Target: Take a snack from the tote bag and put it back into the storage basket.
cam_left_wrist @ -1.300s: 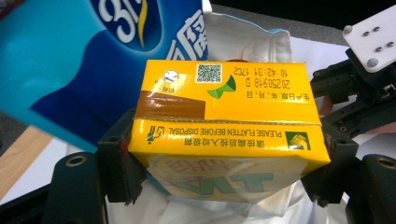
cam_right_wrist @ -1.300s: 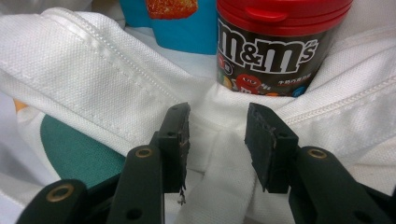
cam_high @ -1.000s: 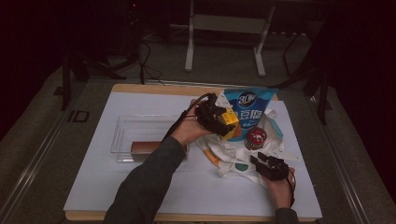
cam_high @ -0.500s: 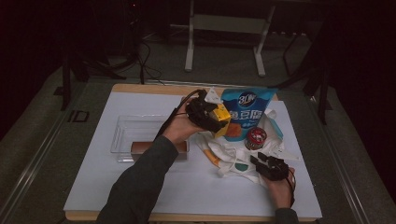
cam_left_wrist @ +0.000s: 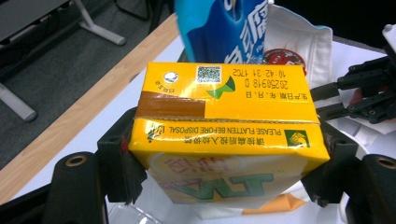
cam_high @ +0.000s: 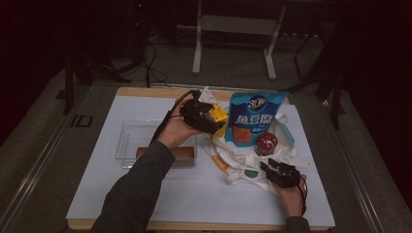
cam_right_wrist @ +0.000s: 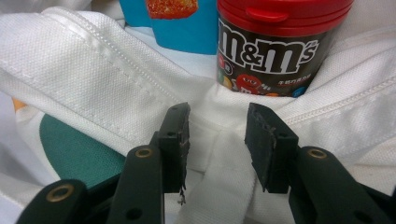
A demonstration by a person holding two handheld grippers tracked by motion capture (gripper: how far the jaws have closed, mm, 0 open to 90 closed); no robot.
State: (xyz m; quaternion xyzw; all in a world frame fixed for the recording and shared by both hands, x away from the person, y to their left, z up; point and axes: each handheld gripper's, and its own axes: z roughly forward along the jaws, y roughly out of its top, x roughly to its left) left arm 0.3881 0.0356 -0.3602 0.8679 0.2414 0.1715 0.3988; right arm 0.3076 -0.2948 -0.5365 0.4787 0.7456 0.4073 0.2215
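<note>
My left gripper (cam_high: 206,118) is shut on a yellow drink carton (cam_high: 218,116) and holds it off the table, left of the blue snack pouch (cam_high: 252,119). In the left gripper view the carton (cam_left_wrist: 224,107) lies on its side, clamped between both pads. A white tote bag (cam_high: 233,165) lies open on the table with a red-lidded M&M's can (cam_high: 266,144) on it. My right gripper (cam_high: 270,169) rests at the bag's near edge. In the right gripper view its jaws (cam_right_wrist: 217,140) pinch a fold of the bag (cam_right_wrist: 93,70), just below the can (cam_right_wrist: 271,51).
A clear plastic tray (cam_high: 133,138) sits at the left of the white mat, with a brown box (cam_high: 187,153) at its near right side. The blue pouch leans upright behind the bag. A wooden table edge runs along the back.
My left hand has carried the carton to the left and slightly up, away from the blue pouch and toward the tray. The right hand has stayed where it was.
</note>
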